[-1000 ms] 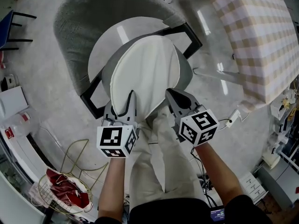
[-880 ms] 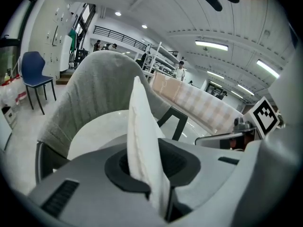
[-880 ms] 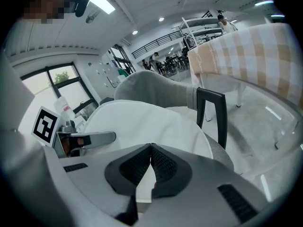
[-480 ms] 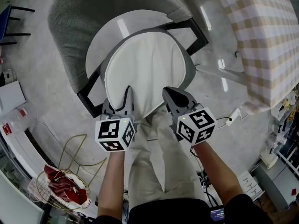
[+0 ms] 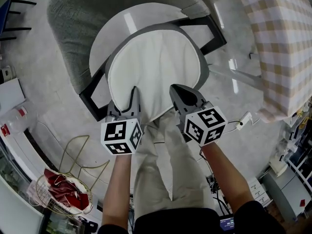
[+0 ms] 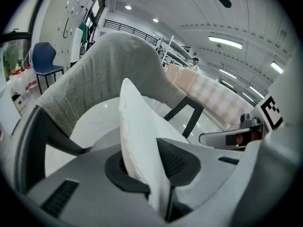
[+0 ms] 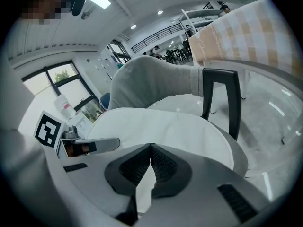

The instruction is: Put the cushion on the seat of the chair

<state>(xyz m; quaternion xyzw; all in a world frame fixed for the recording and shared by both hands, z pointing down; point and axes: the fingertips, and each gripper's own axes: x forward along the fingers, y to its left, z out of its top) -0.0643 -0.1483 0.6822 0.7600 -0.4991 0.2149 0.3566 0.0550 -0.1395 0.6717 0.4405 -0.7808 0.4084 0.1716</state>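
A round white cushion [image 5: 153, 67] lies spread over the grey seat [image 5: 204, 67] of a chair whose grey padded back [image 5: 73, 23] is at the upper left. My left gripper [image 5: 132, 97] is shut on the cushion's near edge, left of centre. In the left gripper view the cushion [image 6: 137, 126] stands as a fold pinched between the jaws of the left gripper [image 6: 150, 167]. My right gripper [image 5: 176, 92] is shut on the near edge to the right. In the right gripper view the cushion [image 7: 165, 126] spreads flat beyond the right gripper [image 7: 150, 150], whose tips meet on the fabric.
A table with a checked cloth [image 5: 282, 43] stands at the right. The chair's black frame [image 5: 214, 33] sticks out beside the seat. A wire basket with red cloth [image 5: 63, 194] sits on the floor at the lower left. A blue chair [image 5: 9, 13] is at the far left.
Both grippers have come down with the cushion. It has gone from a tilted, narrow shape to lying broad and flat over the seat.
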